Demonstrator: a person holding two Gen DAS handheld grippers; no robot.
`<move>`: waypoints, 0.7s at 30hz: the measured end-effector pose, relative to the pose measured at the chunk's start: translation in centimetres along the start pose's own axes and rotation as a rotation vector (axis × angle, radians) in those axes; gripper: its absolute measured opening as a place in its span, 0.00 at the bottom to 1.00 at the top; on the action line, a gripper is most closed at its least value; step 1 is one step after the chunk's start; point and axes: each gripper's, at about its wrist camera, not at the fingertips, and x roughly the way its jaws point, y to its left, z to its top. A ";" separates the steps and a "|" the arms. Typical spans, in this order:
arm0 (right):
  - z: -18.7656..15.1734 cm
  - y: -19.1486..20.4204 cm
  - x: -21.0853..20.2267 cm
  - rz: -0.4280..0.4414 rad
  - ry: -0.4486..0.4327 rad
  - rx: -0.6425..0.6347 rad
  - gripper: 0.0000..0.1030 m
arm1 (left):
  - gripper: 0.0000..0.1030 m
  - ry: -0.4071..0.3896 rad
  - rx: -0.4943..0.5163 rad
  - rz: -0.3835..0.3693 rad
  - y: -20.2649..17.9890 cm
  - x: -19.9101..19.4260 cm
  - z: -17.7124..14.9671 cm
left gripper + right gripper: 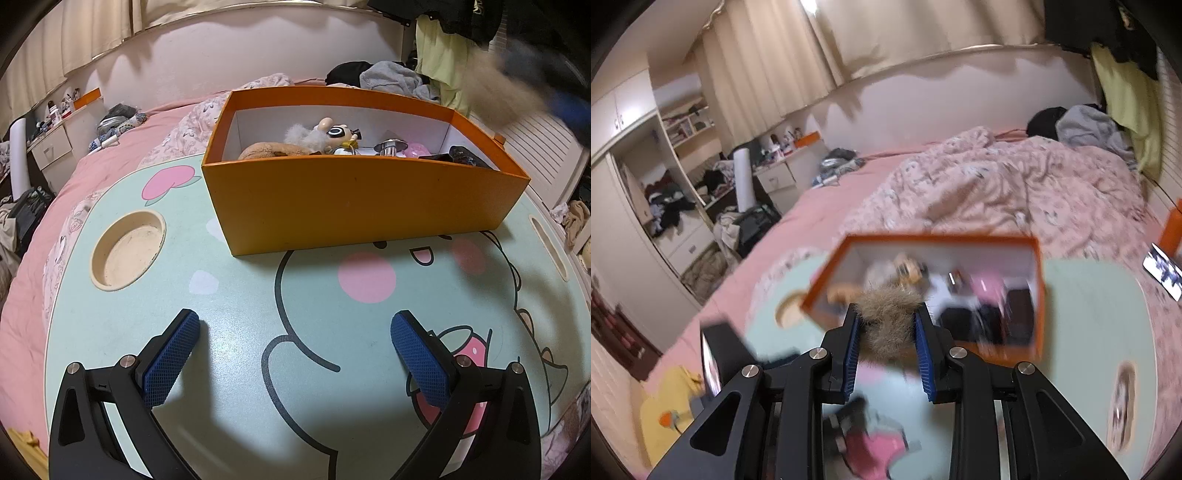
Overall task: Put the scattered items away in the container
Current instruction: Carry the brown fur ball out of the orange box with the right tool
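Observation:
An orange box stands on a mint cartoon lap table on the bed. Inside it lie a doll figure, a brown plush, a metal piece and dark items. My left gripper is open and empty, low over the table in front of the box. My right gripper is shut on a brown fur pompom, held high above the near edge of the box. It shows blurred at the upper right of the left wrist view.
A round cup recess is at the table's left. A pink quilt lies behind the box. A phone lies at the right. A yellow cloth and a cluttered wardrobe are at the left.

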 end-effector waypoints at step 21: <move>-10.0 -2.2 3.9 -0.132 0.008 0.014 0.61 | 1.00 0.005 -0.004 0.004 0.1 -0.1 0.0</move>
